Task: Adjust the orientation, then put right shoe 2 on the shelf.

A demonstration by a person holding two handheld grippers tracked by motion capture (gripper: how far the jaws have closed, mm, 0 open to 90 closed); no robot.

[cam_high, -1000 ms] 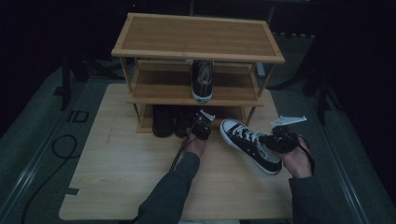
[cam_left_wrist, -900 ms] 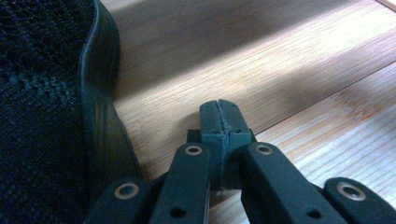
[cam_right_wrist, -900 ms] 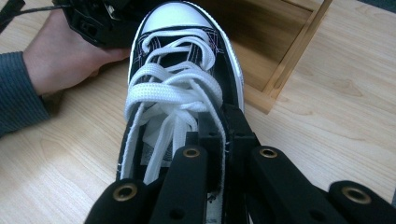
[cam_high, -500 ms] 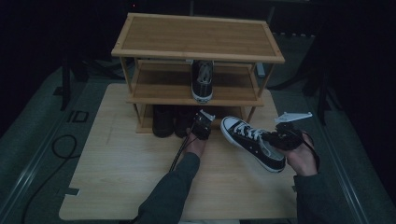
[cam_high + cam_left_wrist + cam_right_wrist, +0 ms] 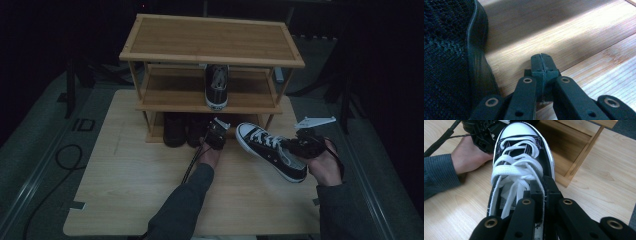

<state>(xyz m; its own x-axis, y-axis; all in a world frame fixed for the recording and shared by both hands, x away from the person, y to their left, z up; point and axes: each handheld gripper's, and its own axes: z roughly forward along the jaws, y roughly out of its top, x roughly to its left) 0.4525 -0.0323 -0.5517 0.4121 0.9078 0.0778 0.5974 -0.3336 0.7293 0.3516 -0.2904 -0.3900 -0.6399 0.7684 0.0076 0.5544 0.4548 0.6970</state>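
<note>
Pinching the sneaker's (image 5: 521, 167) side wall, the right hand-held gripper (image 5: 543, 192) holds it.

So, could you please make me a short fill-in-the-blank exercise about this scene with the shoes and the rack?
1. The right gripper is shut on the side of a black sneaker with ____ laces.
2. Another sneaker stands on the ____ shelf of the rack.
3. The left gripper is shut and holds ____.
4. The dark shoes stand on the ____ shelf.

Missing words: white; middle; nothing; bottom
</note>
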